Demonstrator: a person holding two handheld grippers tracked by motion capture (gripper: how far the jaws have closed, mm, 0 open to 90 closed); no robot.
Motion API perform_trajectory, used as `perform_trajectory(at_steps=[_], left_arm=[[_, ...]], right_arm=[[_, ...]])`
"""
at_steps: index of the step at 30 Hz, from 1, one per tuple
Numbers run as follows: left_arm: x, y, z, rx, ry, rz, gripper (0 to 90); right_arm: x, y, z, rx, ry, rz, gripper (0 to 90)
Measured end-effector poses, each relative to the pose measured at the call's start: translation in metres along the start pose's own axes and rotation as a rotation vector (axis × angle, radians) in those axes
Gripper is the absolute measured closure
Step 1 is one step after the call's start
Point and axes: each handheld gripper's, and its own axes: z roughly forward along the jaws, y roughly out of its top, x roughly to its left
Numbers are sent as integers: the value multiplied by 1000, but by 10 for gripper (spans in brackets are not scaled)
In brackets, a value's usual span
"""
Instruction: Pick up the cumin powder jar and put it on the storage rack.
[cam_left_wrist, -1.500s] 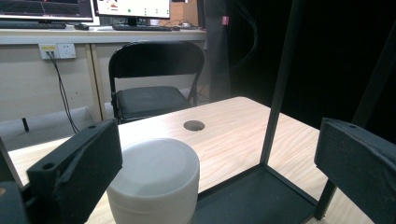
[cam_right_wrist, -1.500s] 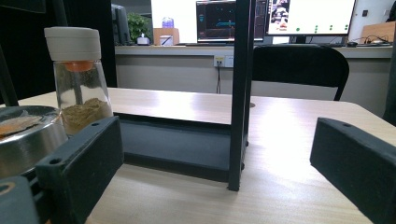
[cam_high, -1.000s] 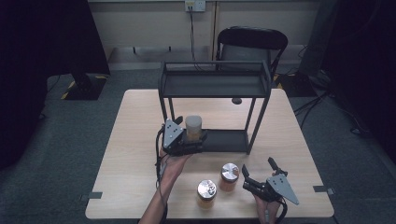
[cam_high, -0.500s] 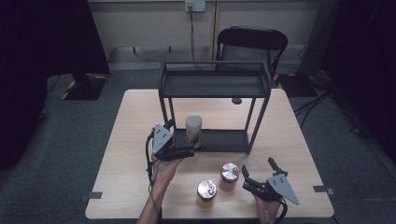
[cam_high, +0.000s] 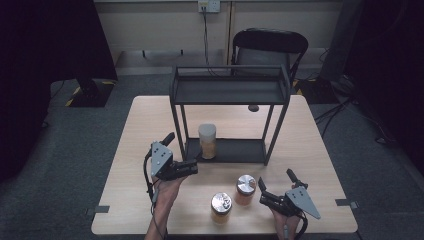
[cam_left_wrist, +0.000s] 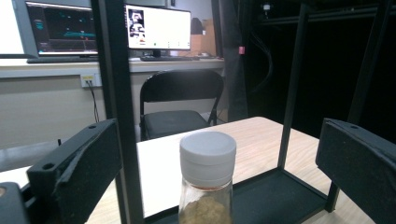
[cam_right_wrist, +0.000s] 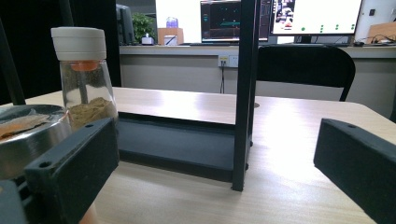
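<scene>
- Table (cam_high: 150, 120) of pale wood carries everything at easy reach of the person, whose hands come in from its near edge.
- Rack (cam_high: 230, 90) of black metal stands at the table's middle, with a tray on top and a low shelf (cam_high: 240, 150) at the bottom; its open front faces the person, likely so that jars can go in from that side.
- White-capped jar (cam_high: 207, 141) stands upright at the left end of the low shelf, just inside the front left post, with brownish powder in its lower part. Nothing holds it. No label or writing can be read on it in any view.
- Left gripper (cam_high: 187, 168) hangs just in front of that jar with its jaws wide apart and empty; its own view looks at the jar between them, past the post.
- Right gripper (cam_high: 265, 192) rests low by the table's near right edge, jaws spread and empty, aimed toward the rack.
- Two metal-lidded jars, one (cam_high: 245, 189) nearer the right gripper and one (cam_high: 221, 207) closer to the near edge, stand apart on the bare table, seemingly waiting their turn. No print on their lids can be made out.
</scene>
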Motion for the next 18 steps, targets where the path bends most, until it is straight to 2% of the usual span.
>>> perform_trajectory(at_steps=[2,5,8,11,13,16,18], left_arm=[[0,-1,-4,1,6,6,0],[0,-4,-12,-17,2,-9,0],[-4,-6,-19,-26,15,1,0],[-5,-9,-24,-39,24,-13,0],[-5,-13,-27,-38,28,-28,0],[-7,-18,-32,-28,34,-19,0],[-7,-23,-34,-33,38,-30,0]], right_arm=[[0,0,0,0,0,0,0],[0,0,0,1,0,-1,0],[0,0,0,1,1,-5,0],[0,0,0,0,3,-5,0],[0,0,0,1,2,-6,0],[0,0,0,0,0,-6,0],[1,0,0,1,0,-7,0]])
